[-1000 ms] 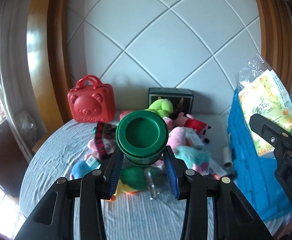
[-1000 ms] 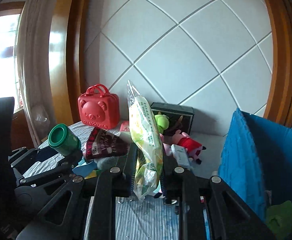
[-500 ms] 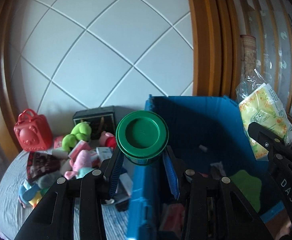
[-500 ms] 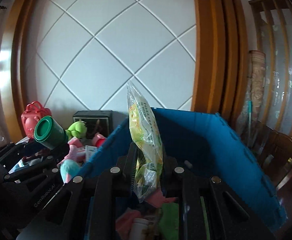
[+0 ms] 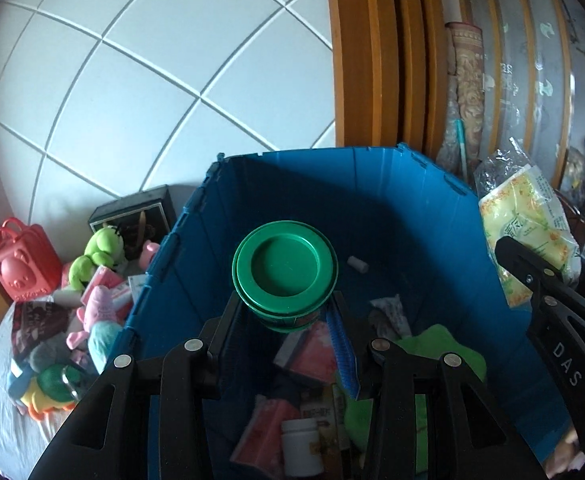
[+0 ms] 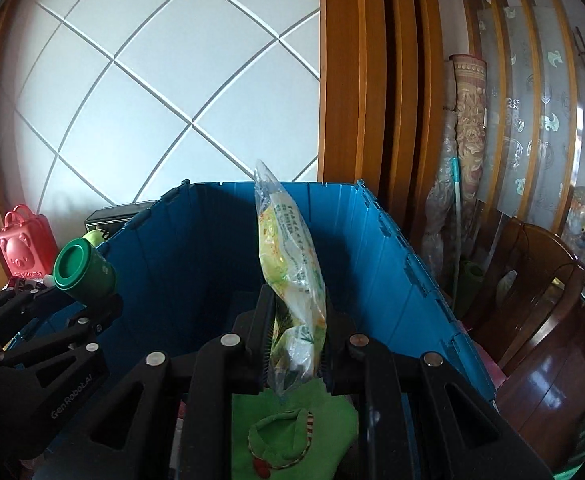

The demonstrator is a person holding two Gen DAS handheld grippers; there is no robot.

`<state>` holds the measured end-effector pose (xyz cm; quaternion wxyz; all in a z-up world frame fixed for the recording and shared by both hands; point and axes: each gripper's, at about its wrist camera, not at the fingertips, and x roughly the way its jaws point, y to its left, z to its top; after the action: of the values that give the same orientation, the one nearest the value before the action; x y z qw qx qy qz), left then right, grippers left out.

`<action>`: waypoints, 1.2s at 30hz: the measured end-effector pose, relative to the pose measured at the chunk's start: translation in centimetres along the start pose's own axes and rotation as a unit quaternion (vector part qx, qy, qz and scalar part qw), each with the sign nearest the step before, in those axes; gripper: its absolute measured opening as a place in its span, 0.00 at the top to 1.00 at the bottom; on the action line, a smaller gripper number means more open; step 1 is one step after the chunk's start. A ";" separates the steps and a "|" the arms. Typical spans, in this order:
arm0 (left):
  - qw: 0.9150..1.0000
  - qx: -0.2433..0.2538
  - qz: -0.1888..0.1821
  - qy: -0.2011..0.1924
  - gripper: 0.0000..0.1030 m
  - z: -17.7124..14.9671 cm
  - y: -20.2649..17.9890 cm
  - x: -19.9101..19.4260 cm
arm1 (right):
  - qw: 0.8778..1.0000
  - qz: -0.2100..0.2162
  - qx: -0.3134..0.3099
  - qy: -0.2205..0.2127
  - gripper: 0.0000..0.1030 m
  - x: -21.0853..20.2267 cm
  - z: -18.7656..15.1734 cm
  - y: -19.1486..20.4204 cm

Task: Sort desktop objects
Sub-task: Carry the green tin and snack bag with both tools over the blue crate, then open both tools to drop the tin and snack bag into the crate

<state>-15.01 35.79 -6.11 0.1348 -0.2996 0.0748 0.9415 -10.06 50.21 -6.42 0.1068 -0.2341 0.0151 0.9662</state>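
My left gripper [image 5: 284, 322] is shut on a green tub with a green lid [image 5: 285, 270], held over the open blue crate [image 5: 372, 184]. The same green tub [image 6: 84, 274] shows at the left of the right wrist view, over the crate's left wall. My right gripper [image 6: 294, 332] is shut on a clear packet of yellow-green tissues [image 6: 290, 264], upright above the crate [image 6: 376, 224]. That packet [image 5: 526, 224] also appears at the crate's right side in the left wrist view. Inside the crate lie a green cloth [image 6: 292, 428], pink packets [image 5: 312, 356] and a white bottle [image 5: 302, 446].
Left of the crate, the grey tablecloth [image 5: 8, 432] carries plush toys [image 5: 100, 248], a red bear-face case [image 5: 22, 262], a dark snack bag [image 5: 36, 322] and a black box [image 5: 132, 212]. A wooden chair [image 6: 540, 292] and rolled rugs [image 6: 468, 128] stand right of the crate.
Both grippers have swung right from above the cluttered table to over the blue crate, each still holding its object. The crate's inside now fills both views.
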 end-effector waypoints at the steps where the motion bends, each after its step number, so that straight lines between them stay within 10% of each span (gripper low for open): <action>1: 1.000 0.003 0.003 0.006 0.61 0.0 -0.3 0.2 | 1.000 0.001 0.001 0.003 0.81 0.3 -0.1 -0.1; 4: 1.000 0.008 0.006 0.030 0.60 -0.2 -0.9 1.0 | 1.000 0.003 0.005 0.013 0.81 0.7 -0.2 -0.3; 9: 1.000 0.011 0.016 0.002 0.19 -0.5 -0.9 0.0 | 0.999 0.014 0.017 0.028 0.81 1.1 -0.5 -0.4; 13: 1.000 0.024 0.020 -0.001 0.19 -0.6 -1.2 -0.1 | 0.997 0.020 0.059 0.037 0.74 1.3 -0.6 -1.5; 17: 1.000 0.016 0.014 -0.002 0.20 -0.6 -0.9 -0.2 | 0.997 0.019 0.054 0.046 0.27 1.2 -0.2 -1.2; 36: 1.000 0.002 0.004 -0.011 0.20 -0.7 -0.1 -0.6 | 0.996 -0.008 0.076 0.042 0.18 0.5 -0.3 -1.7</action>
<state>-14.13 35.57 -6.32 0.1328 -0.2887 0.0765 0.9451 -9.99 51.90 -6.89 0.1319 -0.2662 0.0914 0.9505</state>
